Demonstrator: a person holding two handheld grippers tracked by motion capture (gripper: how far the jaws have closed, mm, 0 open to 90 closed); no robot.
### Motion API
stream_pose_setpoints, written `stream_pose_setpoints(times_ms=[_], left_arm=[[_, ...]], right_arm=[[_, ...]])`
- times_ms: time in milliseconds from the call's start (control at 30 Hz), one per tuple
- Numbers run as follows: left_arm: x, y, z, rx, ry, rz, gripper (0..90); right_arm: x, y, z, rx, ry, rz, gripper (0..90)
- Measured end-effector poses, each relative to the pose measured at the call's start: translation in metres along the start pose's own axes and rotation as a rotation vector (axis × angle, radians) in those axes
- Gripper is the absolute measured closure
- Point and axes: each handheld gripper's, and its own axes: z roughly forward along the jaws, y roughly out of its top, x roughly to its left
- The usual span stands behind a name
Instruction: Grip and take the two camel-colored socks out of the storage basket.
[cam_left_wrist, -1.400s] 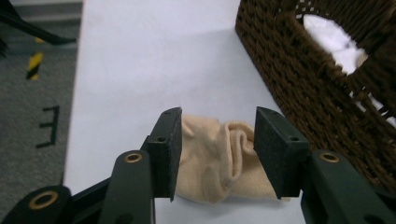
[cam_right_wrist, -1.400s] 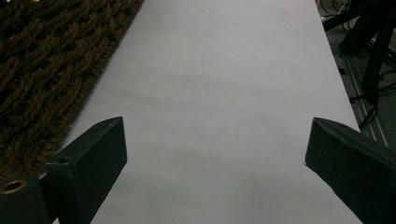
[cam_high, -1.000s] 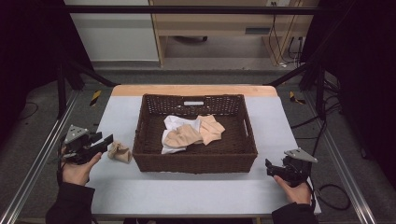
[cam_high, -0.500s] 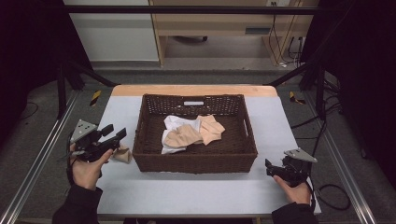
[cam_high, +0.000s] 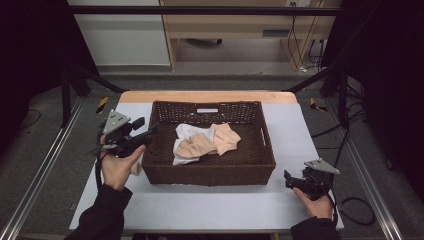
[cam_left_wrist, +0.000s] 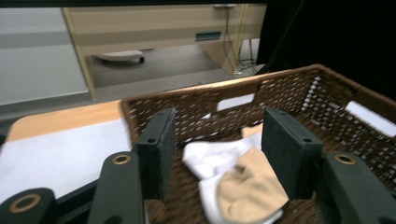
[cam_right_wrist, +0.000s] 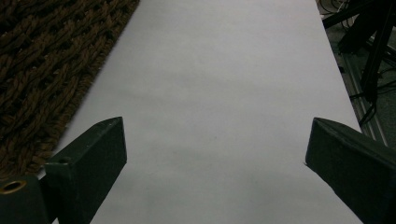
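A pale grey-white table (cam_high: 210, 210) fills the middle of the high view, with a light wooden strip (cam_high: 207, 96) along its far edge; on it sits a dark brown wicker basket (cam_high: 210, 172), rectangular, with a cut-out handle in each end wall. Inside the basket lies a small heap of cloths (cam_high: 205, 142), 2 peach and at least 1 white, bunched toward the left and centre of its floor; in the left gripper view they lie just beyond the jaws (cam_left_wrist: 243, 186).

The left gripper (cam_high: 145, 132) is held in the air at the basket's left rim, pointing in over it; its jaws stand moderately apart with nothing between them. A small peach-coloured scrap (cam_high: 135, 167) shows on the table just beside the basket's left wall, mostly hidden behind the left hand (cam_high: 117, 167).

The right gripper (cam_high: 290, 178) rests low near the table's right front corner, well apart from the basket; in its own view the jaws are spread wide over bare table and hold nothing.

Beyond the table is grey floor, a white wall panel (cam_high: 120, 32), a pale wooden bench (cam_high: 235, 25) with cables (cam_high: 300, 35) beside it; black frame bars (cam_high: 200, 10) and dark curtains close in both sides; aluminium rails (cam_high: 42, 170) run along the table's flanks.
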Motion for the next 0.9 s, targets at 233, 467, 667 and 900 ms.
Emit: stream_pose_setpoints(times_ms=[233,467,667,900], left_arm=[[-0.017,0.008,0.025,0.016,-0.01,0.013,44.5],[-0.037,0.009,0.065,0.032,-0.012,0.033,43.4],[-0.04,0.004,0.09,0.064,-0.007,0.02,42.7],[-0.039,-0.01,0.119,0.139,0.004,0.021,41.3]], right_arm=[[-0.001,0.0,0.0,0.0,-0.003,-0.003,5.6],[-0.001,0.0,0.0,-0.007,-0.002,-0.002,5.6],[-0.001,0.0,0.0,-0.007,0.0,0.001,5.6],[-0.002,0.0,-0.001,-0.009,0.003,0.008,5.6]])
